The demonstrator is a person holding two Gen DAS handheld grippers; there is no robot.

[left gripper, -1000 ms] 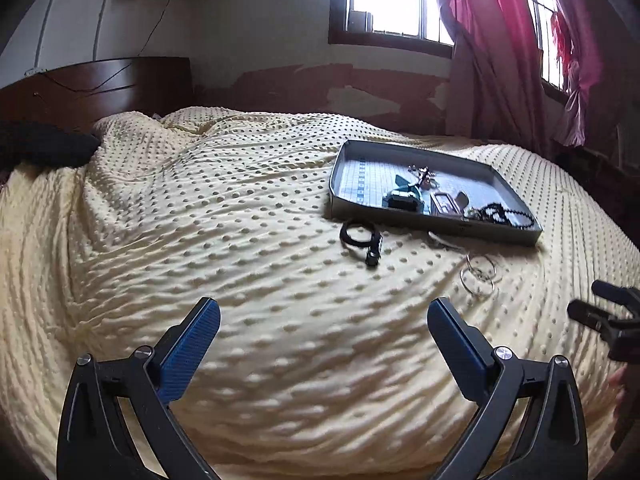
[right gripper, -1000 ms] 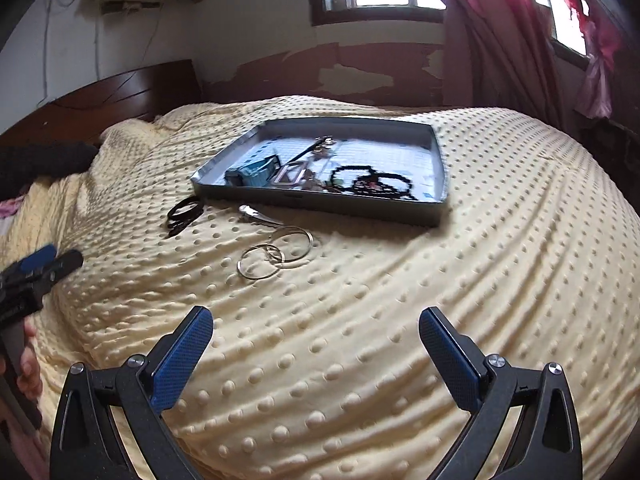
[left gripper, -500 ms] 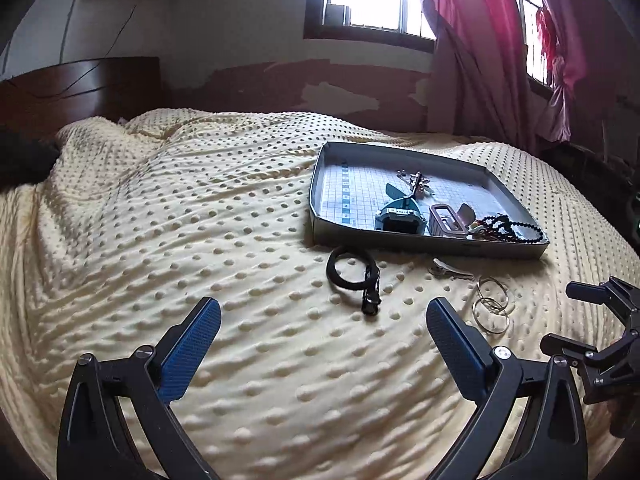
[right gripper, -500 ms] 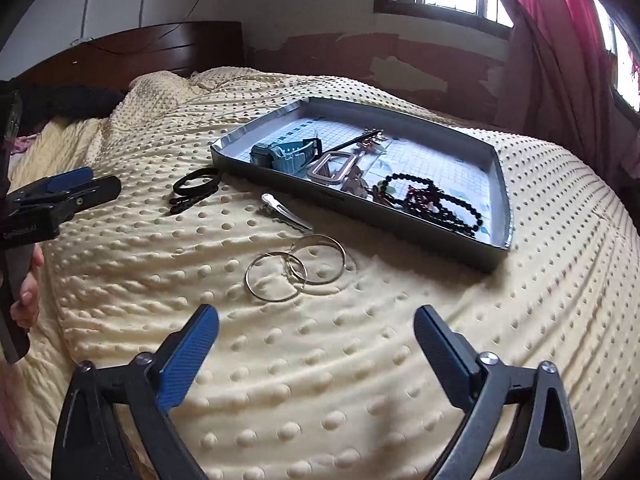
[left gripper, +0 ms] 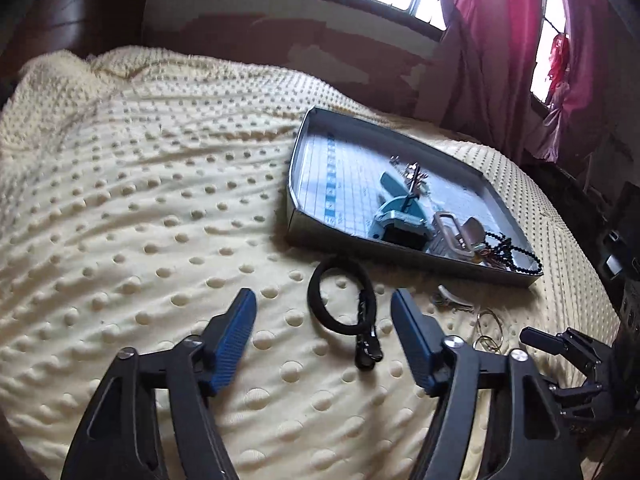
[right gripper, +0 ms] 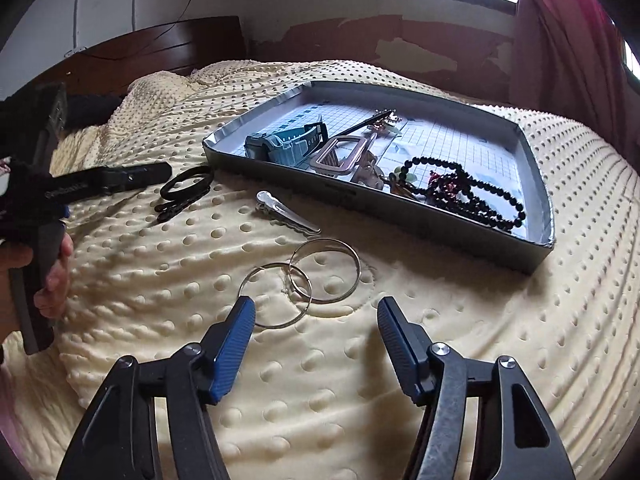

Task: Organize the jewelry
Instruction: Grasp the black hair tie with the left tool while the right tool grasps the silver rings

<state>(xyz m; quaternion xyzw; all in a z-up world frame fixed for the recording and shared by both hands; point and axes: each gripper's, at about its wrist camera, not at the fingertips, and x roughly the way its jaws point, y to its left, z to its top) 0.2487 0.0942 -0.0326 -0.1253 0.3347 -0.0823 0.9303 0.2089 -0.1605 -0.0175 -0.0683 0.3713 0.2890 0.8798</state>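
Cream dotted fleece is covering the whole bed (right gripper: 440, 360), and I am holding both tongs over it with their jaws spread wide and nothing between them. My left gripper (left gripper: 324, 312) is hanging low over the black hair tie (left gripper: 342, 300), which is lying flat on the blanket just in front of the grey tray (left gripper: 340, 236) and not touching either blue pad. My right gripper (right gripper: 316, 316) is hovering near the two silver hoop bangles (right gripper: 304, 276), which are overlapping each other; the nearer hoop is sitting close to my left-hand pad. A silver hair clip (right gripper: 286, 214) is lying between the bangles and the tray wall, apart from both.

Inside the tray I am seeing a teal watch (right gripper: 284, 142), a rose-gold rectangular buckle (right gripper: 340, 156), a dark hair stick with a floral end (right gripper: 376, 118) and a string of black beads (right gripper: 472, 196) crowding the near right corner. The far half of the gridded tray floor is lying bare.

From the right wrist view, a hand (right gripper: 48, 268) is gripping the left tool's handle at the frame's left edge. Open blanket is stretching to the left of the hair tie and to the right of the bangles. A dark wooden headboard (right gripper: 160, 40) and a red curtain (left gripper: 492, 40) are bounding the far side.
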